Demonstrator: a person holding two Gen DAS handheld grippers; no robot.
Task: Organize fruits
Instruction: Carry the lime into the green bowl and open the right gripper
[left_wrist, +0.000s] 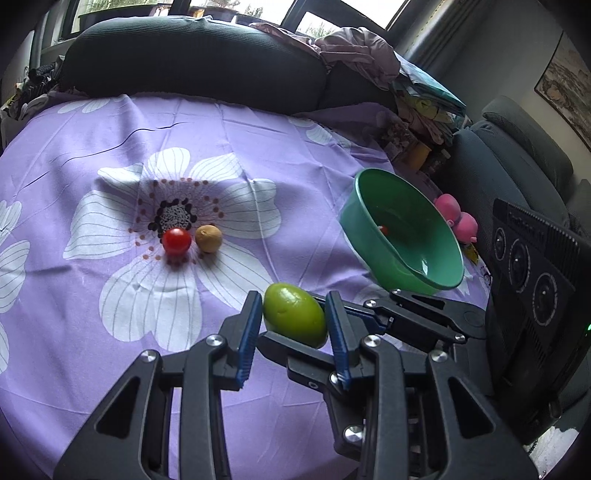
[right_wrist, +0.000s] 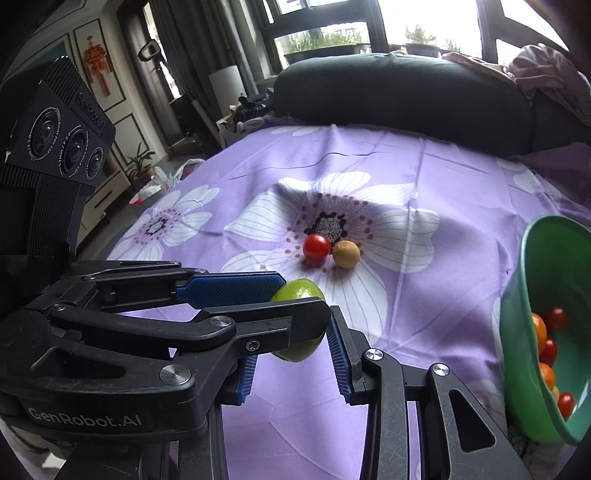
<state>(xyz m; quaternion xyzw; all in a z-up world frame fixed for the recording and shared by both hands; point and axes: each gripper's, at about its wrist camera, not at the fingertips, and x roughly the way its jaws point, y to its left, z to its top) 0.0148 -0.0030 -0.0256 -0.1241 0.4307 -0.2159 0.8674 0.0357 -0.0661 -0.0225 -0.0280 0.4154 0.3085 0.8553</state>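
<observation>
**Both grippers on one lime, held above the cloth**

**Left wrist view.** Left gripper (left_wrist: 295, 328) pinches the lime (left_wrist: 294, 314) between its blue pads, one pad on each side. The right gripper (left_wrist: 325, 334) comes in from the right and crosses under the same fruit; its far finger passes below the lime. A tomato (left_wrist: 177, 241) and a brown fruit (left_wrist: 208, 238) lie touching on the purple cloth (left_wrist: 258, 155), well apart from the lime. The green bowl (left_wrist: 369, 221) sits tilted to the right, mouth facing the grippers.

**Right wrist view.** Right gripper (right_wrist: 295, 356) has the lime (right_wrist: 297, 291) between its pads; the left gripper's finger hides most of the contact, so pinching is a judgement. The bowl (right_wrist: 517, 314) already holds small red and orange fruits.

**Hazards.**
- Crossed fingers may collide or jam if either gripper turns.
- Uneven release may squeeze the smooth lime out, dropping it onto the cloth.
- The tilted bowl may spill if knocked.
</observation>
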